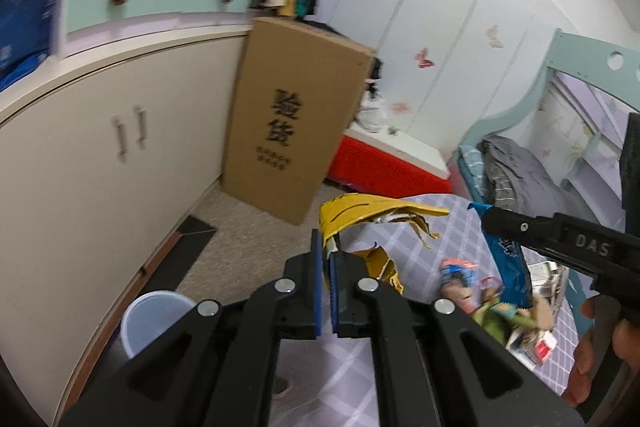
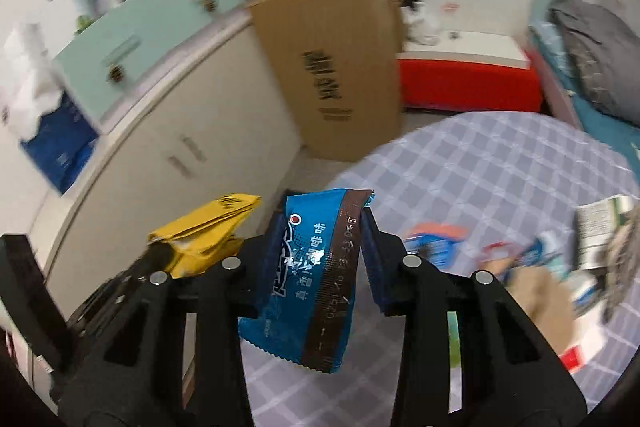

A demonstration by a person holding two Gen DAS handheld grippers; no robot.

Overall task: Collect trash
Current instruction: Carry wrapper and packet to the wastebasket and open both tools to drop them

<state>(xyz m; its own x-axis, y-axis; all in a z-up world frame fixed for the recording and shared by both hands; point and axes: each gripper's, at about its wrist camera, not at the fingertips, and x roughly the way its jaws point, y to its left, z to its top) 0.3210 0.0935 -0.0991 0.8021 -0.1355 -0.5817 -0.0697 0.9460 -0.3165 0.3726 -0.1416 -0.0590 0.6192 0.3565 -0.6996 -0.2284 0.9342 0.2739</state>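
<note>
- Two hand-held black grippers with blue pads are in view, each carrying one piece of trash.
- The left gripper (image 1: 326,247) has its jaws pressed nearly together, pinching one torn yellow paper wrapper (image 1: 368,215) at its lower edge; the wrapper sticks up above the pads, over the near edge of the round table with a lilac checked cloth (image 1: 420,231).
- The right gripper (image 2: 320,227) has its jaws partway apart, clamped on one blue foil snack packet with white lettering and a brown strip (image 2: 308,275), which hangs between the pads above the cloth.
- A loose heap of several more colourful wrappers (image 1: 516,311) lies on the table; blur prevents an exact count.
- One pale blue plastic cup (image 1: 152,323) stands low on the left.
- One tall brown cardboard box (image 1: 292,131) leans against one cream cabinet with two handles (image 1: 100,167).
</note>
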